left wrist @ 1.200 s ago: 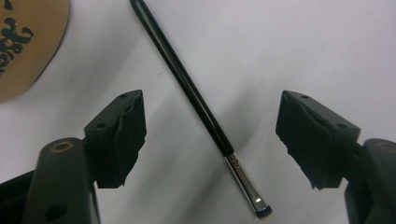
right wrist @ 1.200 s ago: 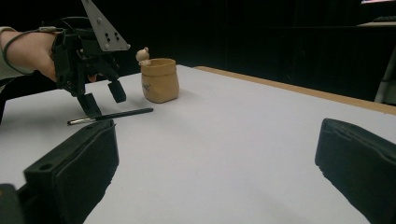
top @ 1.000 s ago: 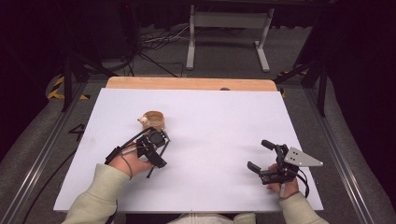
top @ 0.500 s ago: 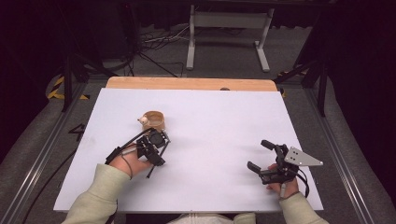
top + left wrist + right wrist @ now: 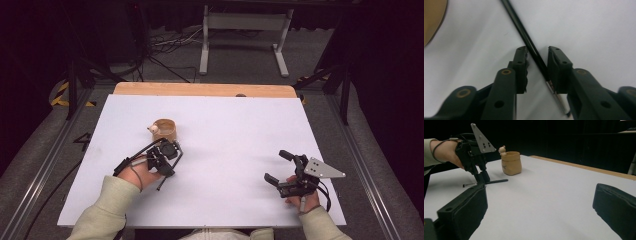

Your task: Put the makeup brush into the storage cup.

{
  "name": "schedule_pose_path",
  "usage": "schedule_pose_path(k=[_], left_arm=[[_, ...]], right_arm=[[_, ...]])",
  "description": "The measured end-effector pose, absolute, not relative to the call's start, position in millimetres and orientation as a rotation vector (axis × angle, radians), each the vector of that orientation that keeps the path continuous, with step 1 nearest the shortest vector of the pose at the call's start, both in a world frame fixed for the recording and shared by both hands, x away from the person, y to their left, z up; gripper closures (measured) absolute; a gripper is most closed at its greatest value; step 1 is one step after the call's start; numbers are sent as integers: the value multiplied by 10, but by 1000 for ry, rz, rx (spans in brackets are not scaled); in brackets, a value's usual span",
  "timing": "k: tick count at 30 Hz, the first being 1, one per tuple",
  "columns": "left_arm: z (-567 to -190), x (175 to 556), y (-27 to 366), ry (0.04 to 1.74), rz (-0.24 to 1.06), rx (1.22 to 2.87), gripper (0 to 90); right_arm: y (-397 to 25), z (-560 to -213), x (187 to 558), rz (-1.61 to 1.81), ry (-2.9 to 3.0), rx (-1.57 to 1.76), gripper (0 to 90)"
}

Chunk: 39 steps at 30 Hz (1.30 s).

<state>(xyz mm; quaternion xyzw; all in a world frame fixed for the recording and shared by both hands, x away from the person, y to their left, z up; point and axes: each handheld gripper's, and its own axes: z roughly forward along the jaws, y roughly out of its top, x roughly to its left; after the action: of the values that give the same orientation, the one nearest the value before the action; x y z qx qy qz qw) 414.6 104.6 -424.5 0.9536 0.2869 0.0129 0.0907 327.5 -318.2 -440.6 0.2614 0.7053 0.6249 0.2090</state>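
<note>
In my left gripper (image 5: 537,56) view, the thin black pen (image 5: 524,37) lies on the white counter (image 5: 586,30), running diagonally between my parted, unclenched jaws at mid-frame; my right gripper (image 5: 283,168) gapes empty.

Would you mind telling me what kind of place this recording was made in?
Most likely a lab or studio set up for recording manipulation. A white-topped table stands among dark surroundings, cables lie loose on the grey floor behind it, and a metal stand sits beyond the far edge.

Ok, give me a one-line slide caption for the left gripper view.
Left gripper straddling a thin black pen lying on the white table, jaws apart.
</note>
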Motion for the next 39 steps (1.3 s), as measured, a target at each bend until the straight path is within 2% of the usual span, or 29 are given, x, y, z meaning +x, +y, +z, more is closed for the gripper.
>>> schedule_pose_path(k=[7, 21, 29, 39], left_arm=[[-4244, 4145, 1047, 849, 38, 2843, 825], [-4241, 4146, 1050, 819, 40, 2850, 831], [-4183, 4134, 1048, 786, 24, 2828, 831], [-3934, 3953, 882, 608, 18, 2786, 832]], right_arm=[[-3172, -4410, 3277, 1737, 1966, 719, 0], [-3163, -4379, 3258, 1715, 1965, 705, 4], [-3143, -4373, 3260, 1699, 2015, 689, 48], [-3042, -4353, 3249, 1712, 2035, 642, 64]])
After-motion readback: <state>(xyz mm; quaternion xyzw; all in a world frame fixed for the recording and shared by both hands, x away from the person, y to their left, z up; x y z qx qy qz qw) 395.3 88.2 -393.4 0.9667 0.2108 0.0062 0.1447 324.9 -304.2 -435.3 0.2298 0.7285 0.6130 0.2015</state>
